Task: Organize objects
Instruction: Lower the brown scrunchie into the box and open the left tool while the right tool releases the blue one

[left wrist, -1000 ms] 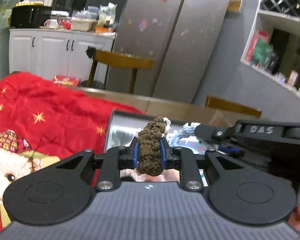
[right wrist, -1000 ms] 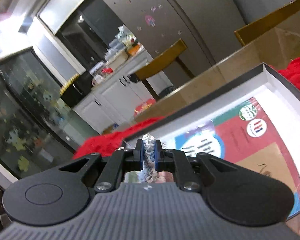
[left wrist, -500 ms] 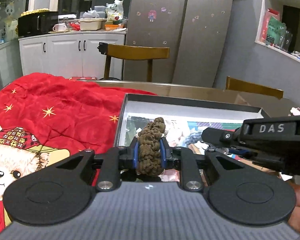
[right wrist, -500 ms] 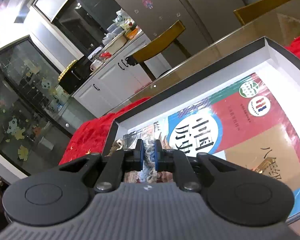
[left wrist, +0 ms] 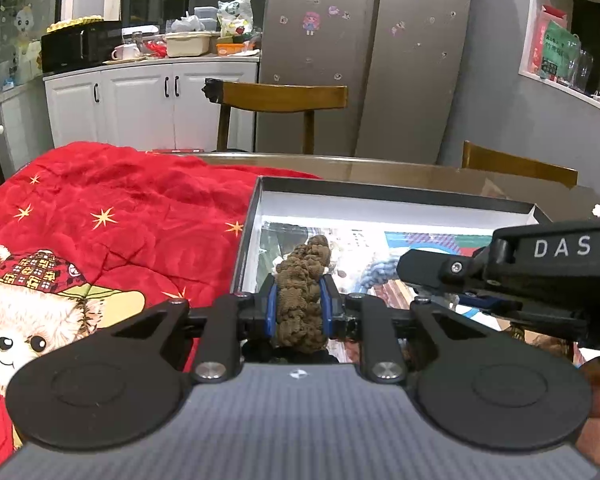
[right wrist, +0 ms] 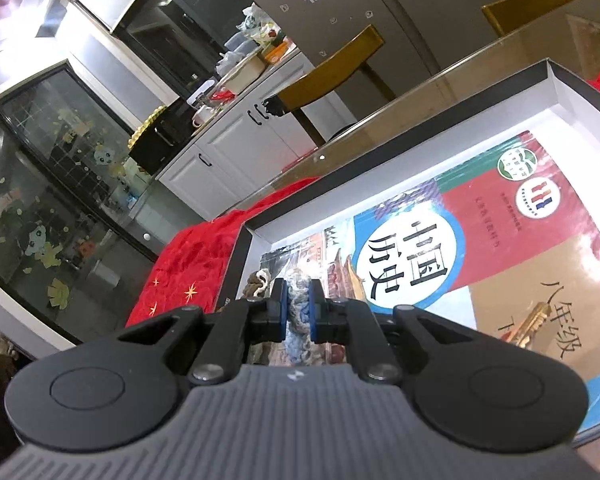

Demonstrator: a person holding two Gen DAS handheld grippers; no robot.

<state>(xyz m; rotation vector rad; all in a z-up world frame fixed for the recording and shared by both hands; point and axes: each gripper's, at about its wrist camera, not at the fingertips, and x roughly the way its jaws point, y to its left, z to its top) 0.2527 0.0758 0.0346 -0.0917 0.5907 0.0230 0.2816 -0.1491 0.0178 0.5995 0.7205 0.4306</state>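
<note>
- Left tongs (left wrist: pixel 299 306), low centre of the frame, clamp a brown scrunchie (left wrist: pixel 303 292) over the box (left wrist: pixel 396 194).
- Right tongs (right wrist: pixel 299 307) pinch a blue scrunchie (right wrist: pixel 298 320) above the book (right wrist: pixel 480 240) lying in the box.
- Neither scrunchie looks released yet; both placements remain.

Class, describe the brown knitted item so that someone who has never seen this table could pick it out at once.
Find the shallow black-rimmed white box beside the red star-print blanket. Over its near left corner, the left gripper has its jaws clamped on a lumpy brown knitted bundle. Its neighbour, held by the right gripper, is blue-and-white yarn.
</note>
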